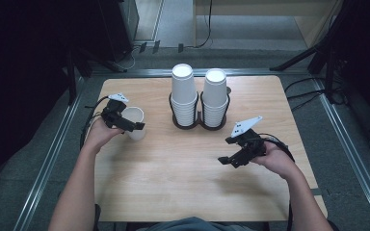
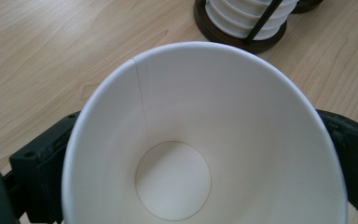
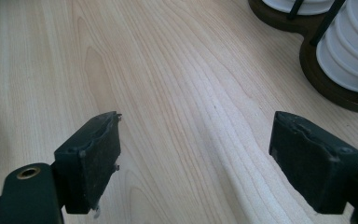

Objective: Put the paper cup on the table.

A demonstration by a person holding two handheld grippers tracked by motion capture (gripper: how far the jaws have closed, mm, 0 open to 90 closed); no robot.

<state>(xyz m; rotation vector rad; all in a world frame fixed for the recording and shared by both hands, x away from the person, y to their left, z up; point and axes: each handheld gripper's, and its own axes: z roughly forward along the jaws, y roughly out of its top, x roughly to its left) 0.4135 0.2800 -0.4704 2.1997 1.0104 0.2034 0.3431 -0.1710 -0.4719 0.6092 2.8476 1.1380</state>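
Note:
A single white paper cup (image 1: 135, 115) stands on the wooden table (image 1: 173, 183) at its left side. My left gripper (image 1: 134, 124) reaches around it, one black jaw on each side. In the left gripper view I look down into the cup (image 2: 177, 140); its round rim hides the pads of my left gripper (image 2: 200, 154), and the jaws stand about as wide as the rim, so I read them as open around the cup. Above bare wood right of centre, my right gripper (image 1: 224, 150) is held open and empty. Nothing lies between the wide-apart jaws of my right gripper (image 3: 196, 154).
Two tall stacks of upside-down white cups (image 1: 183, 96) (image 1: 215, 98) sit in a dark double holder (image 1: 200, 126) at the table's back centre. The holder's base (image 3: 326, 88) lies ahead and right of the right gripper. Metal rails and cables border the table.

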